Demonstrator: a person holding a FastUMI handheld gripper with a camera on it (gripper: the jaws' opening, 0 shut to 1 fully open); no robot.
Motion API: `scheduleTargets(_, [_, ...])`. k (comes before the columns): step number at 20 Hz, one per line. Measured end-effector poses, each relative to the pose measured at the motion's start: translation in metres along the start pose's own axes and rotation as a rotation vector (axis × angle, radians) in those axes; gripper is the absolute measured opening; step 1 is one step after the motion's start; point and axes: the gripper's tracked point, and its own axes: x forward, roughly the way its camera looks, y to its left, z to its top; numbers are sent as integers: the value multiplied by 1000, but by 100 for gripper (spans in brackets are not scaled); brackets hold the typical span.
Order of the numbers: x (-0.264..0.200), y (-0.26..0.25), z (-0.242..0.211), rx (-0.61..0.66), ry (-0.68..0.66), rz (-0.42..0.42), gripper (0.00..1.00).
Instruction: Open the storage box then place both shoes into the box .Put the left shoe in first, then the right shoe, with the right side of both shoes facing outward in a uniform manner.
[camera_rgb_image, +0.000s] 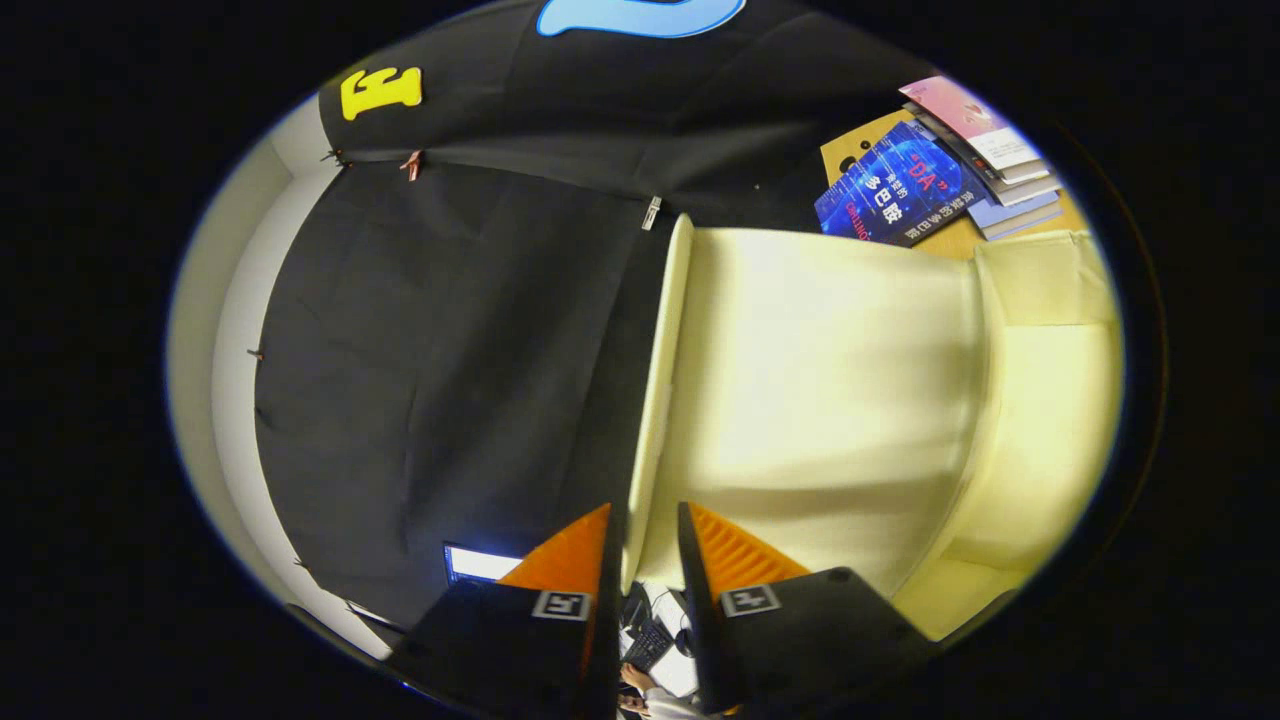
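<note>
Gripper: the gripper (650, 540) sits at the bottom centre of the frame, rolled well over, so the whole scene reads tilted.
Jaws: drawn close together with a narrow gap, and the thin edge of the lid (655, 400) runs down into that gap — they look to be pinching it, though actual contact on both sides is hard to confirm.
Storage box: the pale cream storage box (1040, 420) fills the right half of the frame; its lid is swung up, and the broad inner face spreads right of the jaws towards the hinge fold.
Step in hand: opening the box, judged well under way — the lid stands clear of the body.
Shoes: none to point at from here; both placements are yet to come.
Risk, grip: the hold is on a thin edge near the fingertips; a twist of the wrist could let the lid slide out and drop shut.
Risk, hinge: pushing the lid further than the fold allows may drag or tip the light box across the table (950, 240).
Risk, neighbours: a stack of books (960, 160) lies at the upper right just beyond the box — a shoved box could nudge it.
Backdrop: black cloth covers the left half.
</note>
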Motion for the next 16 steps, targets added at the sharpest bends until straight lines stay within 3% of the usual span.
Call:
scheduleTargets(4, [-33, -21, 10, -129, -57, -57, 97])
scheduleTargets(11, [-139, -64, 49, -355, -251, -262, 97])
scheduleTargets(16, [-219, -105, 63, -450, -343, -425, 97])
